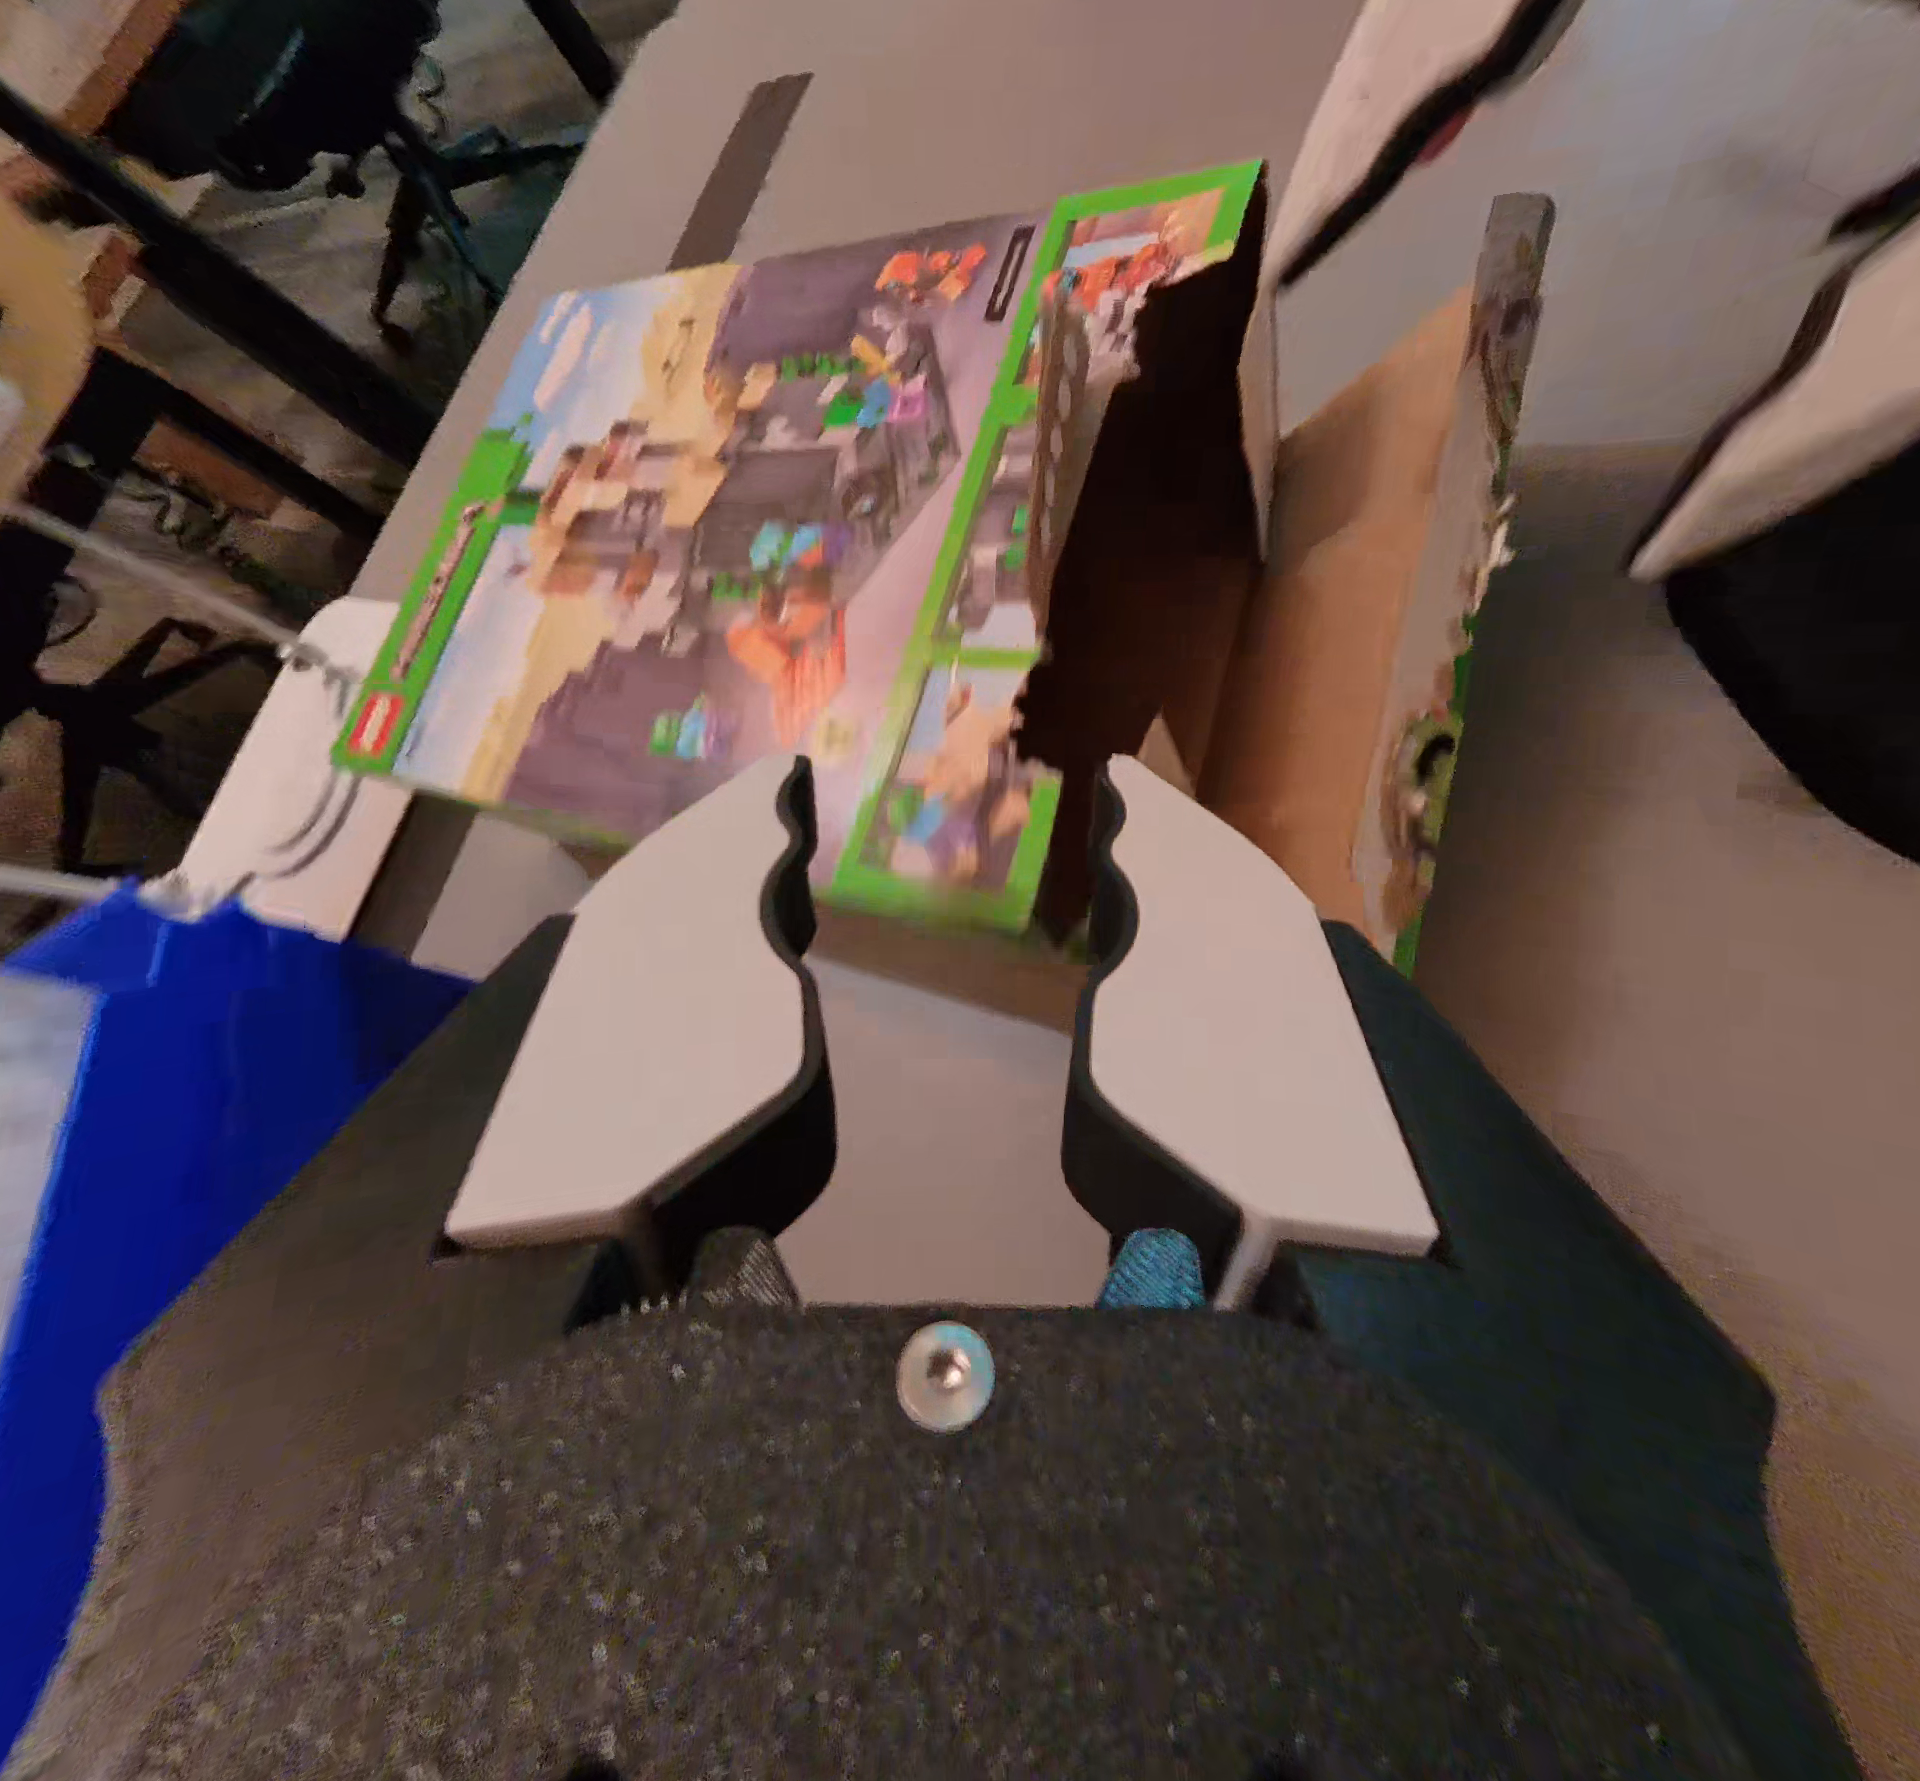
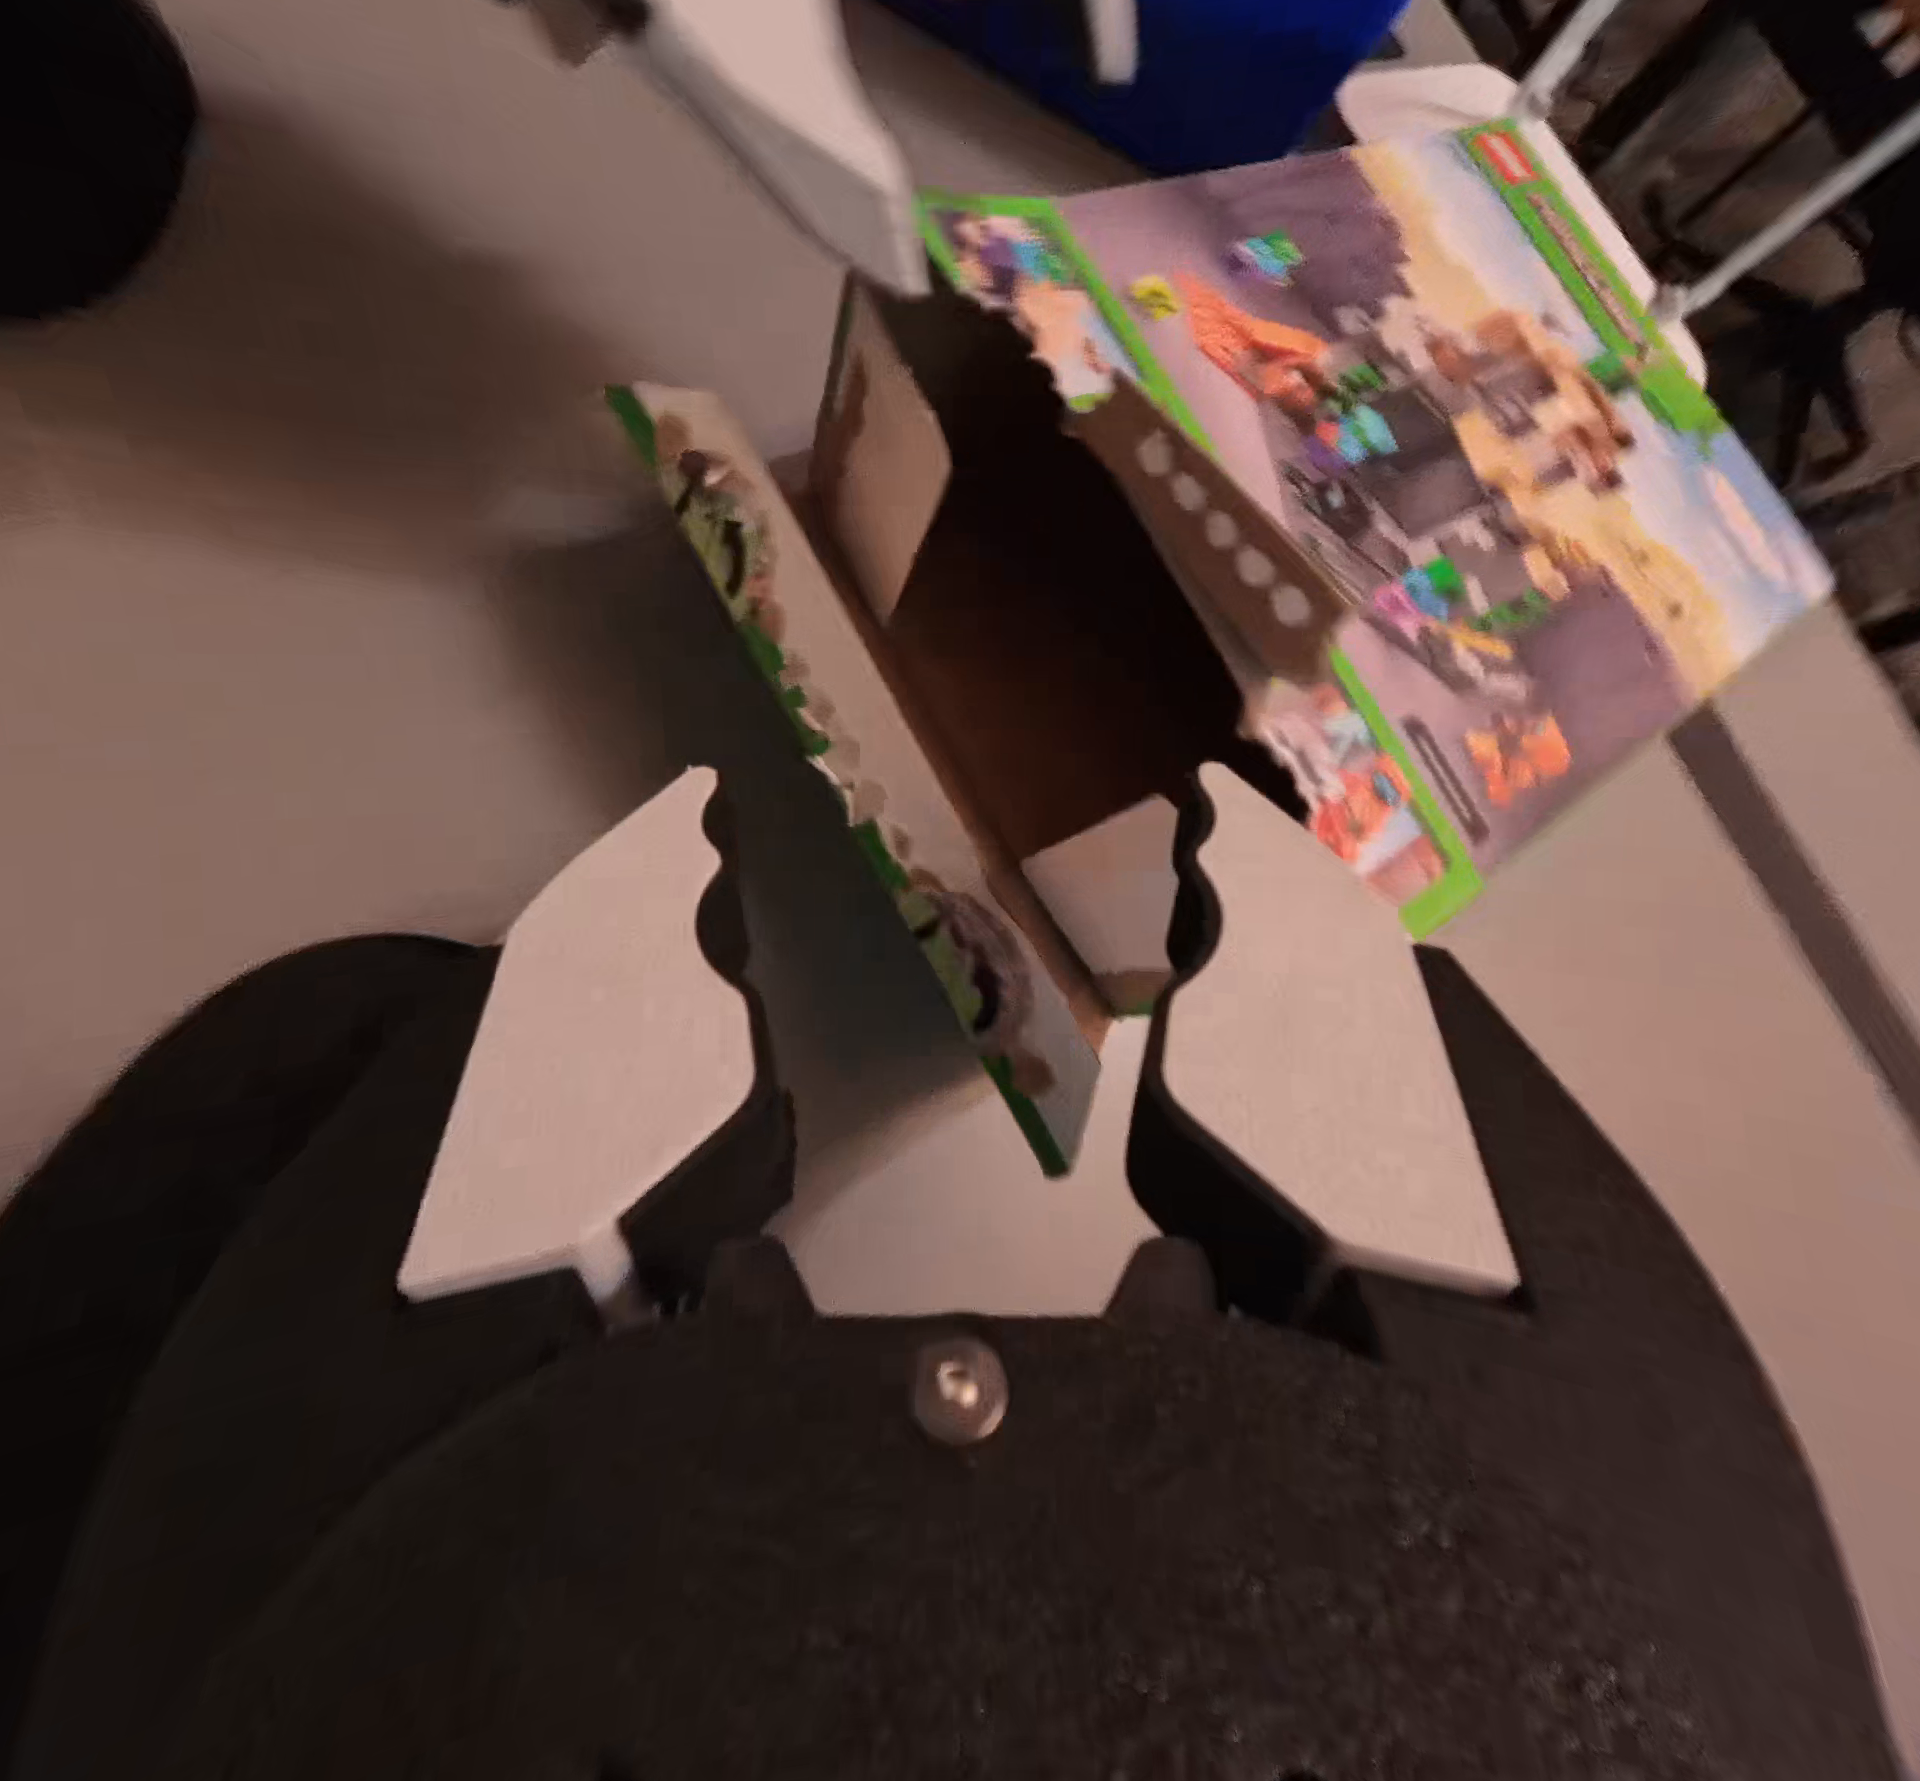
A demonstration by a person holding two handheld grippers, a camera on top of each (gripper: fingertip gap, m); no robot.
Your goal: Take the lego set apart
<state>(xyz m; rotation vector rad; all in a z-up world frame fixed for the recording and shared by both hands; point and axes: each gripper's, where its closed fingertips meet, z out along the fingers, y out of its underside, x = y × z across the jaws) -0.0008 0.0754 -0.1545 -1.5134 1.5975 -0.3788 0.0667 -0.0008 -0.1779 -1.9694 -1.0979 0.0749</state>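
Note:
A lego box (image 1: 707, 505) with a colourful printed top and green border lies on the grey table (image 1: 935, 17). Its near end is torn open and the inside is dark. Its end flap (image 1: 1455, 588) stands out to the right. My left gripper (image 1: 956, 786) is open and empty, with its fingertips just over the torn edge. In the right wrist view the box (image 2: 1455, 443) faces me with its opening. My right gripper (image 2: 951, 786) is open, and the flap (image 2: 852, 900) runs between its fingers; I cannot tell if they touch. Each gripper shows blurred in the other's view: the right one (image 1: 1558, 173), the left one (image 2: 790, 121).
A blue bin (image 1: 156, 1056) stands at the table's left side and shows in the right wrist view (image 2: 1247, 17). A black round object (image 1: 1818, 671) sits at the right, also in the right wrist view (image 2: 73, 121). Office chairs and table legs lie beyond the table's edge.

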